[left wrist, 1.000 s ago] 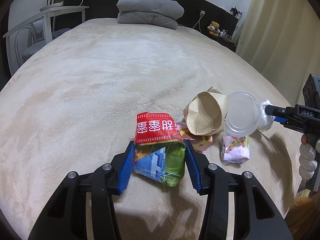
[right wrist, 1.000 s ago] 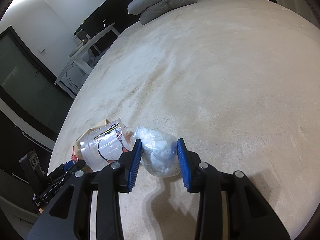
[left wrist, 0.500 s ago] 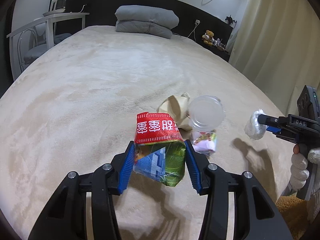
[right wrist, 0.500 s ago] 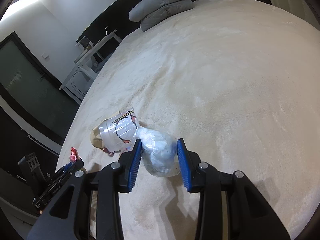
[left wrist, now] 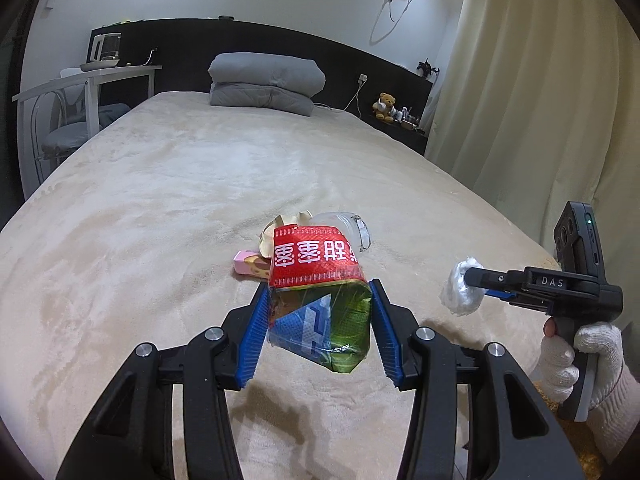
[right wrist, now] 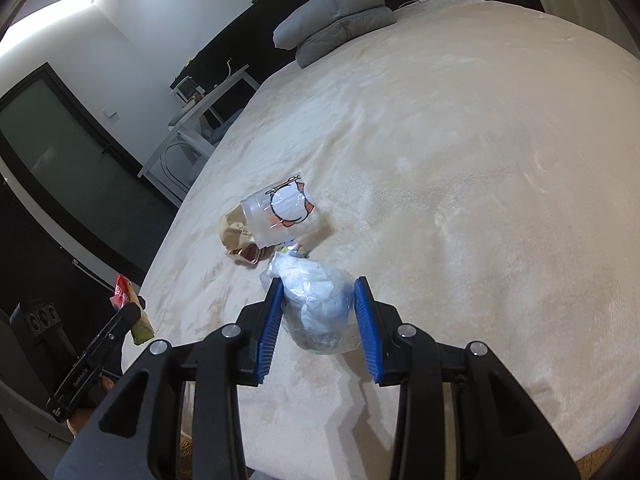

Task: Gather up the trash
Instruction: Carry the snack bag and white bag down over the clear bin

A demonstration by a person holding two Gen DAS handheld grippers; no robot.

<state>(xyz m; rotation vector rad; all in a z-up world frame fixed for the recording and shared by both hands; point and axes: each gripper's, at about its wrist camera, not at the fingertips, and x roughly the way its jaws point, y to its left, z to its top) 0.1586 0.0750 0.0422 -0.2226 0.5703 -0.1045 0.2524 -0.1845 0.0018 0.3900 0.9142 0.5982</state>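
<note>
The left tool (left wrist: 318, 330) clamps a snack wrapper (left wrist: 318, 300) between its blue pads, held above the beige bed (left wrist: 160, 208); its red band carries white Chinese characters, seen upside down. The right tool (right wrist: 318, 326), its body marked "DAS", grips a crumpled clear plastic bag (right wrist: 316, 308). On the bed lie a clear printed cup (right wrist: 278, 216), a crumpled brown paper bag (right wrist: 234, 234) and a pink packet (left wrist: 250, 265).
</note>
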